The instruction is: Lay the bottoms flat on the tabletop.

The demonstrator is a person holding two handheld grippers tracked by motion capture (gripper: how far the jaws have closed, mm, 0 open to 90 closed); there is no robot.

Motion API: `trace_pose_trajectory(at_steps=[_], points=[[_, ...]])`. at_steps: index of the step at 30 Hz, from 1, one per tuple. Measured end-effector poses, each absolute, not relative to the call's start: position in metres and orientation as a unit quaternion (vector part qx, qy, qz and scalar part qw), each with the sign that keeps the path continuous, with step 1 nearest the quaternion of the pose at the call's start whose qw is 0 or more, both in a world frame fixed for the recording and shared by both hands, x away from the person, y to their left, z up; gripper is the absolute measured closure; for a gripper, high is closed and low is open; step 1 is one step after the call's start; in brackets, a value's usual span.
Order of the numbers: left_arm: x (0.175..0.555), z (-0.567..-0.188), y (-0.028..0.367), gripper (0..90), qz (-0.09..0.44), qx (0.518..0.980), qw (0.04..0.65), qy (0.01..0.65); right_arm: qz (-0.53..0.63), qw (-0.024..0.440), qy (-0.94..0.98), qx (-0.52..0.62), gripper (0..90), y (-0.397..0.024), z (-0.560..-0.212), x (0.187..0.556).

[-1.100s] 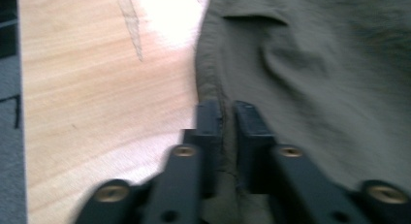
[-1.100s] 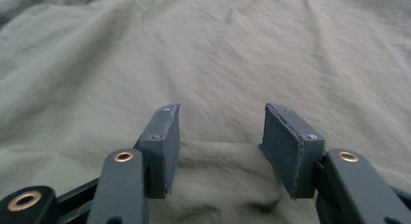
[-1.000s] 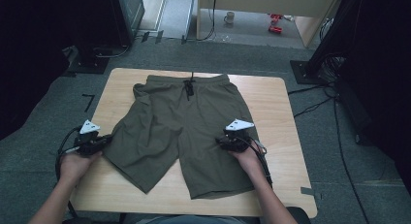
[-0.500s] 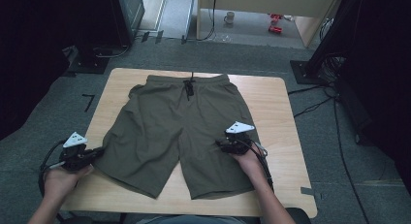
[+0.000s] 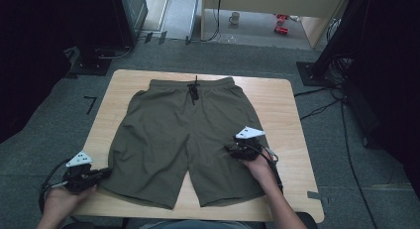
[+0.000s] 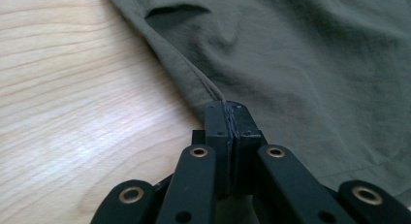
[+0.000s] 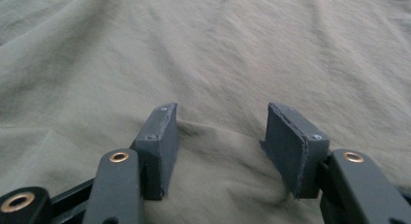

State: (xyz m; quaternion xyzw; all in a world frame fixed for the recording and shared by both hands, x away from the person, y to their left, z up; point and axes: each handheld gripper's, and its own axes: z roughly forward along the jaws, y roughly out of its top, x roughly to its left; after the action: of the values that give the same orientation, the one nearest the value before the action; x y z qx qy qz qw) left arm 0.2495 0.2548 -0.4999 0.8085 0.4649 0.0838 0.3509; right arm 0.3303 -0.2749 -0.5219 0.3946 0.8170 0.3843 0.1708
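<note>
shorts lie flat on desk, waistband at far edge. left hand-held gripper clamped on outer hem of left leg, has drawn that corner outward toward desk's near-left edge since a second ago (leg now spread wider, side seam straighter). right hand-held gripper rests on right leg, jaws partly apart, gripping nothing. likely smoothing before fold.
</note>
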Motion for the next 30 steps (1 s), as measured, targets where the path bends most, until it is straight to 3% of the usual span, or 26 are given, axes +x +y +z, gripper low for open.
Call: trace_pose_trajectory(at_steps=[7, 21, 30], points=[[0.251, -0.502, 0.251, 84.6, 0.066, 0.814, 0.360, 0.451, 0.385, 0.170, 0.816, 0.396, 45.5, -0.281, -0.522, 0.327], [0.279, -0.475, 0.241, 55.3, 0.085, 0.805, 0.398, 0.432, 0.387, 0.149, 0.814, 0.408, 41.2, -0.284, -0.519, 0.325], [0.316, -0.464, 0.222, 49.7, 0.099, 0.800, 0.412, 0.425, 0.394, 0.161, 0.803, 0.417, 44.4, -0.296, -0.503, 0.333]])
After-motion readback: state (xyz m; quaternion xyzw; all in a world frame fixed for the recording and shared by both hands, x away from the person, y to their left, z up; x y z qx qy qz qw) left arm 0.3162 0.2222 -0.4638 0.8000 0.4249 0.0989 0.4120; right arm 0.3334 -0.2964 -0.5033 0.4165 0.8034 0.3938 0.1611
